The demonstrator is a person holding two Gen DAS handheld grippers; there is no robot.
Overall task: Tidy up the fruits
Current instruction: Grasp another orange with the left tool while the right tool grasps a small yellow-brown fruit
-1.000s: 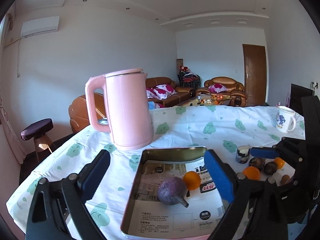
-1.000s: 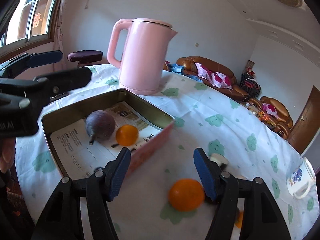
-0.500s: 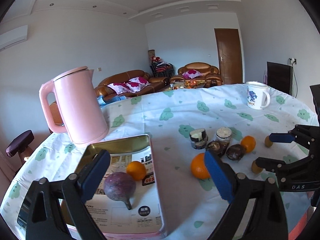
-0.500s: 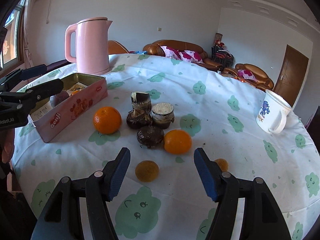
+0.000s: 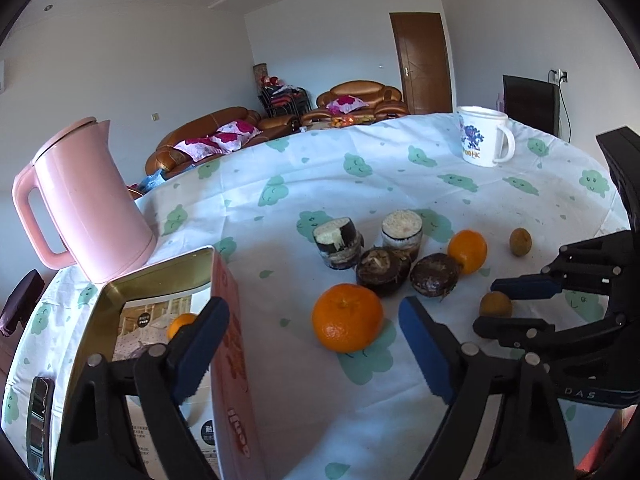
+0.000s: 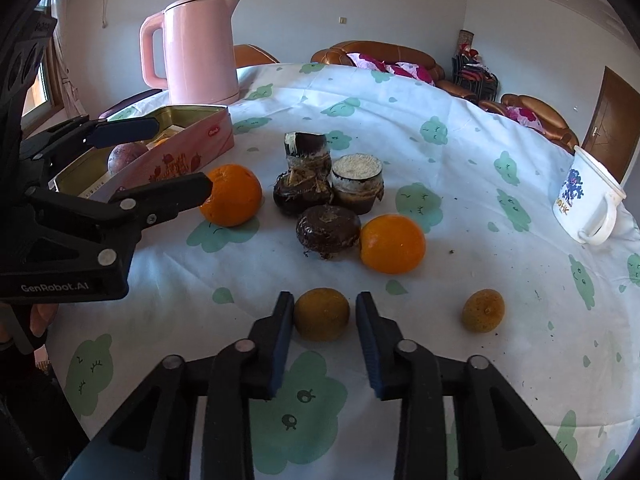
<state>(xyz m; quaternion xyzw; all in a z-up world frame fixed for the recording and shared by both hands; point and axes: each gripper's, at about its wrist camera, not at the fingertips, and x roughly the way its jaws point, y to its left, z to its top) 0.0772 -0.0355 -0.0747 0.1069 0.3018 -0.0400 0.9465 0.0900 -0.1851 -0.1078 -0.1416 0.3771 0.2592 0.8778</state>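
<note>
Right gripper (image 6: 323, 312): blue ribbed pads closed on a small brown fruit (image 6: 322, 313), one pad against each side; the fruit is round, dull and rough-skinned, and sits on the tablecloth (image 6: 460, 184)
Left gripper (image 5: 314, 334): jaws closing, pads apart; a large orange (image 5: 347, 317) lies ahead between the black plastic fingers, touched by neither pad; its peel is glossy and pitted, with a small green stem scar
Second brown fruit (image 6: 483, 310): same rough, matte skin; rests alone, apart from the held one on its right in the right wrist view
Other orange (image 6: 392, 243): smooth and bright; touching a dark, round root (image 6: 328, 230) with a hairy, earthy skin
Root pieces: two cut cylinders (image 6: 357, 184) with pale, grainy flat tops and dark bark-like sides; a second whole root (image 6: 302, 191) sits between them and the large orange
Tin box (image 5: 224, 280): rectangular metal, gold inside, pink printed outside; lined with printed paper; holds a small orange (image 5: 181, 323) and a round purple fruit (image 6: 125, 156); stands just beside the left gripper's left finger
Kettle (image 6: 196, 50): pink, smooth plastic, tall with a loop handle; upright behind the box
Mug (image 6: 586, 200): white ceramic with a blue print; well apart on the right
Tablecloth: white, thin and creased, with green cloud faces; dotted with dark crumbs near the fruit
</note>
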